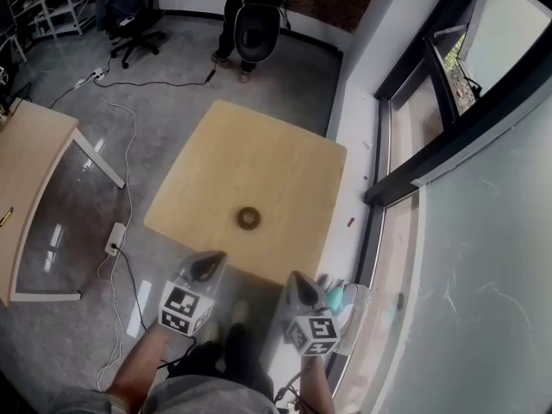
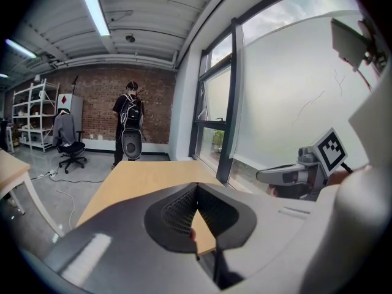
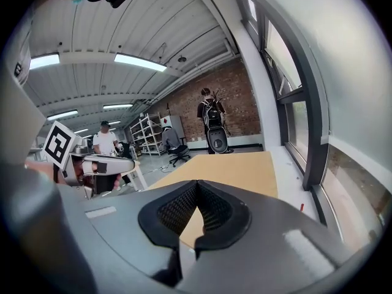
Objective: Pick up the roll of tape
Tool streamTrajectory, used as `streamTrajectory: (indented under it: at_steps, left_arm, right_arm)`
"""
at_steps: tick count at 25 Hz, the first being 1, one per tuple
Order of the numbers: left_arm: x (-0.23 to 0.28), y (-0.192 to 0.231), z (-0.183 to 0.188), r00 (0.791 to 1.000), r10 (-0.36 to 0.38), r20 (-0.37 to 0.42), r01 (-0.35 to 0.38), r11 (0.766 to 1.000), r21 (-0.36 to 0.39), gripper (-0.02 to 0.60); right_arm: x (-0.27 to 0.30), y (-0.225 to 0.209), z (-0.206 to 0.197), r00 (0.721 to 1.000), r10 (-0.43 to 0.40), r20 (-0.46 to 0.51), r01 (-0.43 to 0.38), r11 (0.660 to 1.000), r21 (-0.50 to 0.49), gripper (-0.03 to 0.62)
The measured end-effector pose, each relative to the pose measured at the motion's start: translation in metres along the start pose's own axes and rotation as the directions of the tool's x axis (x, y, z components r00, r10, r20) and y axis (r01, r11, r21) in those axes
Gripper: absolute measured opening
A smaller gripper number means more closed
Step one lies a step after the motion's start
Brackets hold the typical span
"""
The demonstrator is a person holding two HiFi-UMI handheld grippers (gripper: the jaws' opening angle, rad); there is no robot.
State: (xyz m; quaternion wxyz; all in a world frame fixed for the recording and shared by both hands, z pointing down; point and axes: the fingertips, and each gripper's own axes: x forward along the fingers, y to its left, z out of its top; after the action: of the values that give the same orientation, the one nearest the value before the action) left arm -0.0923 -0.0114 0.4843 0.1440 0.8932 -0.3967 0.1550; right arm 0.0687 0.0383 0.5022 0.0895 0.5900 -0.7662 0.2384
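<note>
One roll of tape (image 1: pixel 249 218) sits on one wood surface (image 1: pixel 259 158), with the left claw (image 1: pixel 210 264) and right claw (image 1: pixel 297 283) both clenched, empty, near its edge

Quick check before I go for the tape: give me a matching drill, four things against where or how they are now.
1 roll of tape
2 left gripper
3 power strip
4 office chair

A jaws shut, empty, by the table's near edge
B far back, beside the shelves
C middle of the table
D white, on the floor left of the table

Pairs: 1-C, 2-A, 3-D, 4-B
</note>
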Motion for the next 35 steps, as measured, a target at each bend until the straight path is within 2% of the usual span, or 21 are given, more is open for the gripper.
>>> streamTrajectory:
  at_steps: [11,22,35]
  left_arm:
    - [0.054,0.014,-0.028,0.997,0.030,-0.071,-0.032,0.999,-0.032,0.000]
    - [0.100,0.011,-0.050,0.994,0.021,-0.107,-0.024,0.999,-0.032,0.000]
    - [0.133,0.023,-0.065,0.984,0.032,-0.177,-0.037,0.999,-0.024,0.001]
  right_arm:
    - [0.041,-0.037,-0.023,0.997,0.033,-0.064,-0.032,0.999,0.015,0.014]
    - [0.065,-0.061,-0.041,0.993,0.059,-0.098,-0.056,0.998,0.027,0.014]
    - [0.074,-0.075,-0.040,0.993,0.067,-0.094,-0.063,0.997,0.052,0.014]
